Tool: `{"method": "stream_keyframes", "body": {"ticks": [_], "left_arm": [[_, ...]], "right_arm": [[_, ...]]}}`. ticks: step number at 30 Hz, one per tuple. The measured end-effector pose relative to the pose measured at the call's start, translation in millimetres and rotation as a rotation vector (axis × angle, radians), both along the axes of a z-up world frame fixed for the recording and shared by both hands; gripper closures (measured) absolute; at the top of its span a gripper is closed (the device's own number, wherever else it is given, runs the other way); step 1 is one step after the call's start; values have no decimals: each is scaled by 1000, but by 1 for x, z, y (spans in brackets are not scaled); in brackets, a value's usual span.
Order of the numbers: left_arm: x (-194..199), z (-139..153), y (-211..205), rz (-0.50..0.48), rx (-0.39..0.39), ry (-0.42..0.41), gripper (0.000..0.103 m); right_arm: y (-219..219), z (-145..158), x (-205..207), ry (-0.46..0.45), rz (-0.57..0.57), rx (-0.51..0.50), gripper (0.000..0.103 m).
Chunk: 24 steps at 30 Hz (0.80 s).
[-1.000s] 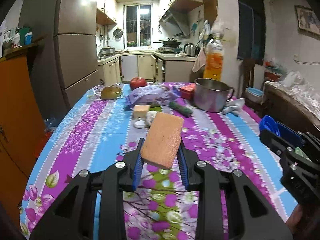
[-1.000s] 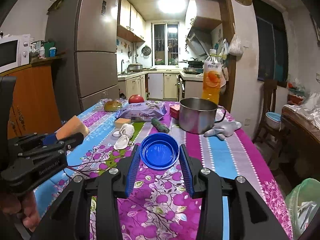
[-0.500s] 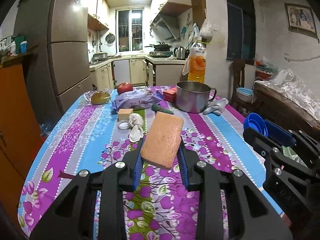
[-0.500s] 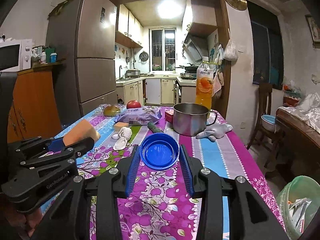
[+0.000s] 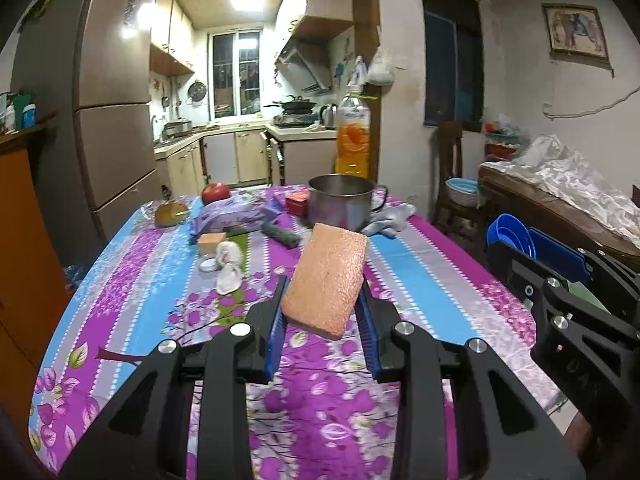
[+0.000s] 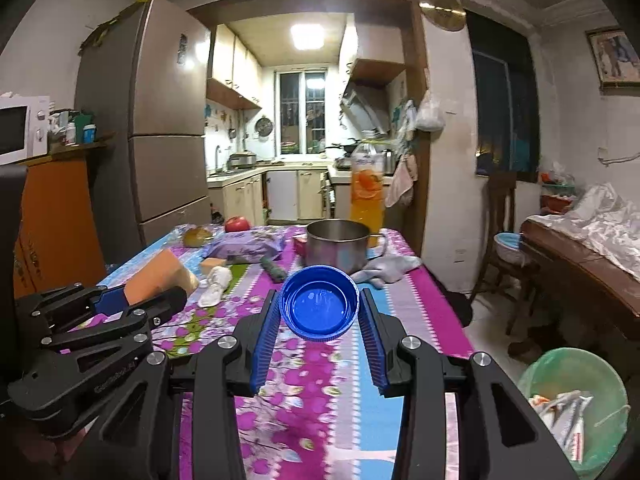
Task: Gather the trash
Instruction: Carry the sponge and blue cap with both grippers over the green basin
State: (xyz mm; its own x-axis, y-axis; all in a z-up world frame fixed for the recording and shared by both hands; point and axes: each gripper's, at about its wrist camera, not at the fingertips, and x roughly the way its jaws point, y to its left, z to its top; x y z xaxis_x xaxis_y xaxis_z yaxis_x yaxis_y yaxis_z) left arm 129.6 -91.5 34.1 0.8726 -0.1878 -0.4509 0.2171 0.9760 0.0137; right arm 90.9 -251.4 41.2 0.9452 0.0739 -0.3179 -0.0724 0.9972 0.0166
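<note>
Floral table (image 5: 160, 280), left hand-held gripper (image 5: 322, 312) grasping sponge (image 5: 326, 280), right (image 6: 318, 320) grasping blue lid (image 6: 319, 306)

The room is rather dim. The main light comes from a square ceiling lamp (image 6: 307, 37) in the kitchen, which is overexposed and reflects as glare on the refrigerator (image 6: 188, 54). Both views bend strongly at the edges, with black corners. The tablecloth (image 6: 304, 396) close to the camera is blurred.
</note>
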Motion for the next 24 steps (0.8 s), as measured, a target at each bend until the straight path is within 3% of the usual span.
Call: {"method": "stream_keyframes", "body": {"ticks": [13,24], "left_arm": [[-22,13,-82,-157,6,-38,72],[-23,9,-151,-281,4,-16,72]], "right_arm": [[-87,11,-60,-35,-184,2,63],[-173,8,-91,-10,-306,3,63]]}}
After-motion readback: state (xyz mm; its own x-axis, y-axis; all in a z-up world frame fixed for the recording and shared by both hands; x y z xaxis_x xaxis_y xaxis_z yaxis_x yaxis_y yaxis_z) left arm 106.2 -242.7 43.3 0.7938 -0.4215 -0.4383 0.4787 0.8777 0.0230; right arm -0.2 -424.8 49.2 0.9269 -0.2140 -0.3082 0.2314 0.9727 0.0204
